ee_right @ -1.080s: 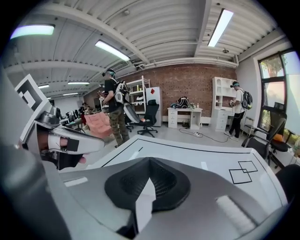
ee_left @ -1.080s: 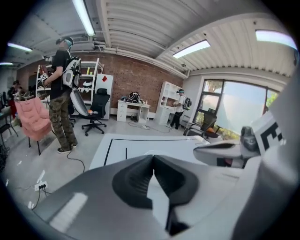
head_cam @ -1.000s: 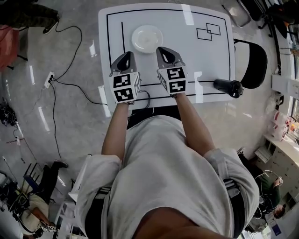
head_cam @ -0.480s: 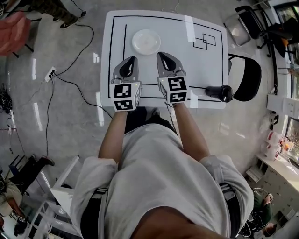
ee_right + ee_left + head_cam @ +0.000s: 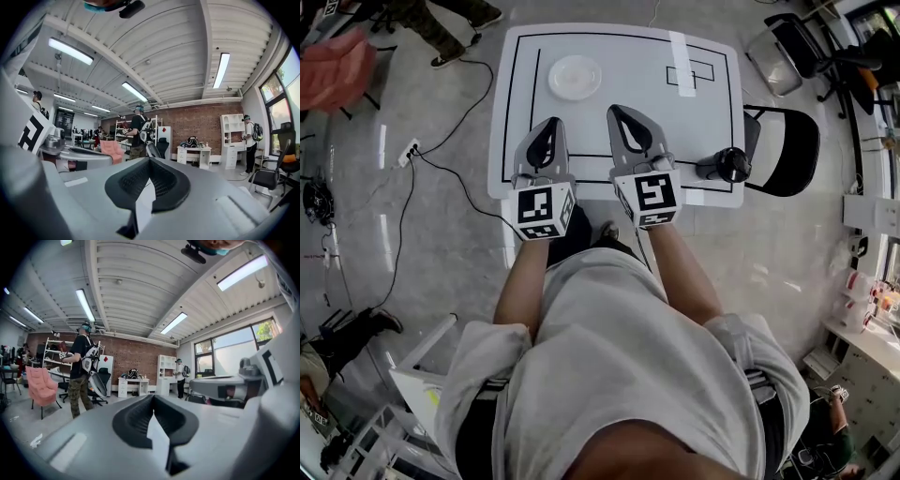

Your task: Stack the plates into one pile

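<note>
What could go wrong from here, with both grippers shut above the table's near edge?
The black object sits at the table's right edge; a swing of the right gripper might knock it off. A cable lies on the floor left of the table, a possible trip hazard. Both gripper views face the room, so only the head view shows the white plate.

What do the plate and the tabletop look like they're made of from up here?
Plate: white and smooth with a faint sheen. It is probably ceramic or melamine, but it is too small in the head view to tell which.
Tabletop: white, hard and glossy, likely laminate or coated board. It throws back a bright strip of glare.
</note>
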Action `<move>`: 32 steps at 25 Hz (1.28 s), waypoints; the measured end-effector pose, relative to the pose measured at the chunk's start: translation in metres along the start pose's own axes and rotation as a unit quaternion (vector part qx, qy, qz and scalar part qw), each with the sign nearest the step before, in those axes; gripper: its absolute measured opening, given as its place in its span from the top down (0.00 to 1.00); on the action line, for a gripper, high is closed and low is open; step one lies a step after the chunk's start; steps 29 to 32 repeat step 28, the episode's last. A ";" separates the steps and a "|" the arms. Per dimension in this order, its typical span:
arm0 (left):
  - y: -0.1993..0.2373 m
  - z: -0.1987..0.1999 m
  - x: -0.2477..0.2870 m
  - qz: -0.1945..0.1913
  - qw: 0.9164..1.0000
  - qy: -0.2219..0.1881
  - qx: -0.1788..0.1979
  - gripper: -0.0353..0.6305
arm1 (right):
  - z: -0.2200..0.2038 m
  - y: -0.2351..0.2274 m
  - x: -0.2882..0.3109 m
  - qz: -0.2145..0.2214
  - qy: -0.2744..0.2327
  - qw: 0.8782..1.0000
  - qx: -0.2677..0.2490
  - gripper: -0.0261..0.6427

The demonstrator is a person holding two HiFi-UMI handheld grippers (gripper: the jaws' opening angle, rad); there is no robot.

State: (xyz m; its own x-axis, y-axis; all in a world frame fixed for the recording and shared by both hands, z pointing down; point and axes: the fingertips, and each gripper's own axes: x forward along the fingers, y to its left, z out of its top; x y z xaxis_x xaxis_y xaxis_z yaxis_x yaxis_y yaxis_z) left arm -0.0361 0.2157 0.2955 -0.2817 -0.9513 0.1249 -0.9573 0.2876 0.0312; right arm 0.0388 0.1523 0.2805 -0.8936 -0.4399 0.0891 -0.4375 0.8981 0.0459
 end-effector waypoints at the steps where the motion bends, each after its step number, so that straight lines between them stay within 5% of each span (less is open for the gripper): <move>1: -0.007 0.004 -0.004 0.000 1.000 -0.006 0.003 0.94 | 0.004 0.000 -0.009 0.001 -0.008 1.000 -0.001 0.96; 9: -0.051 0.026 -0.032 -0.008 0.999 -0.042 0.014 0.94 | 0.019 -0.002 -0.062 0.005 -0.031 1.000 -0.005 0.96; 32: -0.091 0.018 -0.052 -0.023 0.999 -0.033 0.034 0.94 | 0.007 -0.012 -0.100 -0.004 -0.036 0.999 0.019 0.96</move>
